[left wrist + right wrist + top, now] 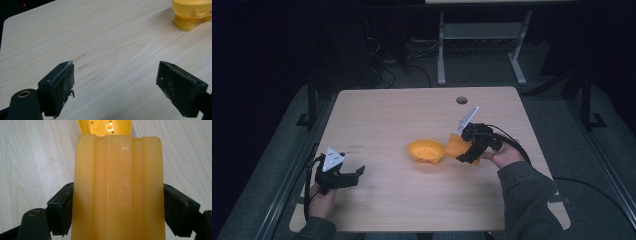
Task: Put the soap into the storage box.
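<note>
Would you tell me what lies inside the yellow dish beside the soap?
The right gripper view shows small holes in the yellow dish floor; the orange soap bar, clamped in the right gripper, covers the rest of its inside.

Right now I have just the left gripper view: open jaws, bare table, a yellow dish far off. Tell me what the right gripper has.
Observer: The right gripper is shut on an orange block.
Operator: Say where the block is from the dish.
Observer: In the high view it is close beside the dish, on its right. I cannot tell whether they touch.
Operator: Describe the dish's inside.
Observer: The right gripper view shows small holes in its bottom, and nothing lies in it.
</note>
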Tool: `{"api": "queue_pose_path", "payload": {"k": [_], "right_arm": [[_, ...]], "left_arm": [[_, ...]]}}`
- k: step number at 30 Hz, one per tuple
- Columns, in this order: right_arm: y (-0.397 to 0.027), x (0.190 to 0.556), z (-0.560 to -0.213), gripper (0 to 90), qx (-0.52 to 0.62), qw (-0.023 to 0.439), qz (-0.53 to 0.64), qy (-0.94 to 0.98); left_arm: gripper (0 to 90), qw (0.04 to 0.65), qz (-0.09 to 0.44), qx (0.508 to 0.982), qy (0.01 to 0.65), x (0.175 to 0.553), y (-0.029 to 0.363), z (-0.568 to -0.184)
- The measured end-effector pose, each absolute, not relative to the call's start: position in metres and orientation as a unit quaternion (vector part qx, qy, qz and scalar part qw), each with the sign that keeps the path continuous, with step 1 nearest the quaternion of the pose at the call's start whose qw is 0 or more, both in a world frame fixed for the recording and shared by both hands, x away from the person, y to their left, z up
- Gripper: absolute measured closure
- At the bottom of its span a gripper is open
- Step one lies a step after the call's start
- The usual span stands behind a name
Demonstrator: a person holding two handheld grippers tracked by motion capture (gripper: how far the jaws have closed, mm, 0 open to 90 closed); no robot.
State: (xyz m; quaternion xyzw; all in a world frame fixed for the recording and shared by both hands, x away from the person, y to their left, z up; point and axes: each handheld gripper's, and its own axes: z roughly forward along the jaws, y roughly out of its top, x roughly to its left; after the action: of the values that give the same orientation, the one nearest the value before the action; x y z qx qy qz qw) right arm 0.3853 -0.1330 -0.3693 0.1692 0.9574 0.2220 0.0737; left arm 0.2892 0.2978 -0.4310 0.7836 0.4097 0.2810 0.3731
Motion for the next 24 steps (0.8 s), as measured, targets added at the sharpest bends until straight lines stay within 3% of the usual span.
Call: {"api": "queue_pose_path", "payload": {"k": [24], "right_arm": [[-0.104,0.399,-0.355,20.5,0.144,0.070,0.223,0.962]], "left_arm": [[14.1,0.373,0.281,0.783,0.410,0.289,0.299,-0.430]]}}
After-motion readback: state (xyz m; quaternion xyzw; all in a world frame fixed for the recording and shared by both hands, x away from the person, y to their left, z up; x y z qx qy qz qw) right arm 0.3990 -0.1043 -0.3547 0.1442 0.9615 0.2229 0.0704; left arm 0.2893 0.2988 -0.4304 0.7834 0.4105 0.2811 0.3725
